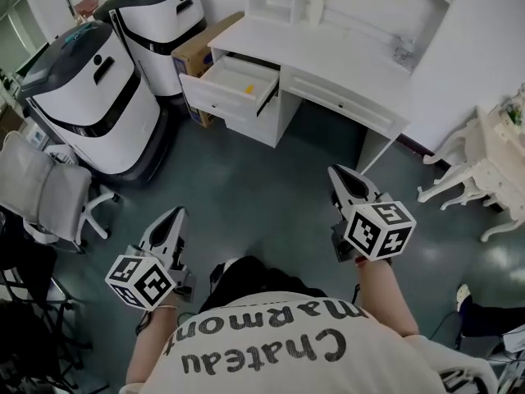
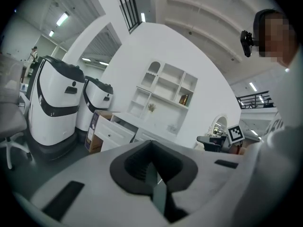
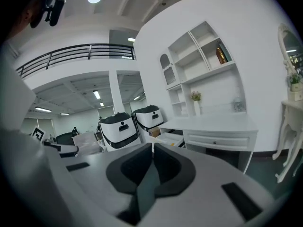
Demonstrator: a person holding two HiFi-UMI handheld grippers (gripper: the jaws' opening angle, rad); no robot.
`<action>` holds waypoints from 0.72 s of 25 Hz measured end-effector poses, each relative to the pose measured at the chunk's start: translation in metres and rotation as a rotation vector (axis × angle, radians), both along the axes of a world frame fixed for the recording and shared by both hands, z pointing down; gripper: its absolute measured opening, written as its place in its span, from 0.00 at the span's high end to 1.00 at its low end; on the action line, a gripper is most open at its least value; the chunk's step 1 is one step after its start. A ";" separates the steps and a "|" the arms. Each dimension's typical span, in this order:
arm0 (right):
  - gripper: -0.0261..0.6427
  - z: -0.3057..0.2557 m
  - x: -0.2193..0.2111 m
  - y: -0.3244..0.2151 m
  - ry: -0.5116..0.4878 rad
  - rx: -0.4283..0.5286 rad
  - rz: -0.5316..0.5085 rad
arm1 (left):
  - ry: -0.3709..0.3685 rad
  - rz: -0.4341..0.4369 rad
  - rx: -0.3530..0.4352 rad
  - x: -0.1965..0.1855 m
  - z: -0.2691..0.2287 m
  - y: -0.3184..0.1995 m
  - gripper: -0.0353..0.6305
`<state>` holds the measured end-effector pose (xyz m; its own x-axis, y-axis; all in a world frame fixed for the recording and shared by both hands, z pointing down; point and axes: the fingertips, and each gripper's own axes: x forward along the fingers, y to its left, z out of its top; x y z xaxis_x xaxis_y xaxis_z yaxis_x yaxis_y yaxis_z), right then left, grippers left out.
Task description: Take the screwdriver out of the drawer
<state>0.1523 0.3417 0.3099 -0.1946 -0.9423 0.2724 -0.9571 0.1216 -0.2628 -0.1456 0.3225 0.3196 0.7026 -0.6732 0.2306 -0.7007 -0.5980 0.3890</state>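
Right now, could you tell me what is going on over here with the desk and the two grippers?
A person stands back from the white desk, a gripper in each hand. The left gripper and the right gripper are both shut and empty, pointing toward the desk. Its drawer is already open, with a small yellow item inside, too small to identify. Nothing has been picked up yet.
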 end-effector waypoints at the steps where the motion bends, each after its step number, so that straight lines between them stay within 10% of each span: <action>1: 0.91 0.002 -0.001 -0.003 -0.011 -0.006 -0.012 | -0.018 0.006 0.002 0.000 0.001 0.000 0.91; 18: 0.91 0.028 0.002 -0.088 -0.035 -0.085 0.013 | 0.002 -0.013 -0.011 0.005 0.013 -0.124 0.91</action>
